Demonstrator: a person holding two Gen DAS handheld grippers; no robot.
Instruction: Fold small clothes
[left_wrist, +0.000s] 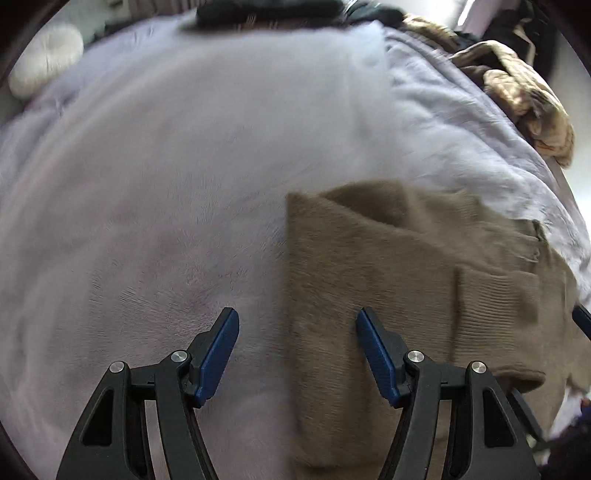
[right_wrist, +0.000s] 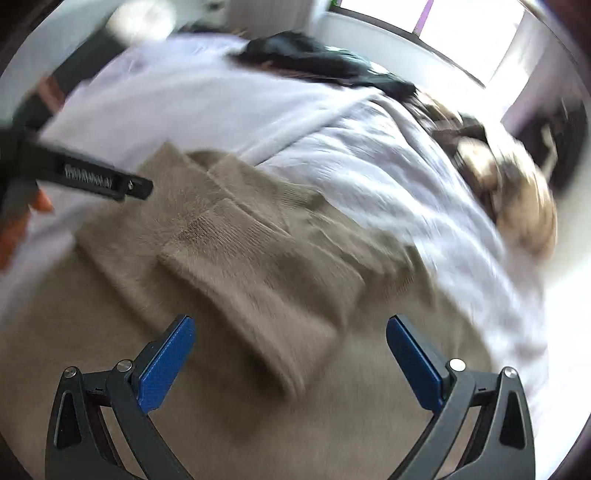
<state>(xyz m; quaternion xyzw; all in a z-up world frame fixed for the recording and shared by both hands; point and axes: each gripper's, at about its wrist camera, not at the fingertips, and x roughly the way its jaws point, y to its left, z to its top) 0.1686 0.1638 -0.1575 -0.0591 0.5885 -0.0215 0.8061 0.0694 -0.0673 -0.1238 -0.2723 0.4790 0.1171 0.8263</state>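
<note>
A tan knit sweater (left_wrist: 399, 266) lies on a pale lilac blanket (left_wrist: 166, 166), with a sleeve folded across its body and a ribbed cuff (left_wrist: 495, 306) showing. My left gripper (left_wrist: 297, 319) is open and empty above the sweater's left edge. In the right wrist view the sweater (right_wrist: 258, 258) fills the middle, with a folded sleeve on top. My right gripper (right_wrist: 290, 326) is open and empty just above that sleeve. The left gripper's body (right_wrist: 92, 177) shows at the left edge there.
A white round cushion (left_wrist: 46, 57) lies at the far left. Dark clothes (left_wrist: 266, 13) lie at the blanket's far edge. A beige patterned heap of cloth (left_wrist: 524, 96) sits at the right, also in the right wrist view (right_wrist: 517, 192). A bright window (right_wrist: 461, 29) is behind.
</note>
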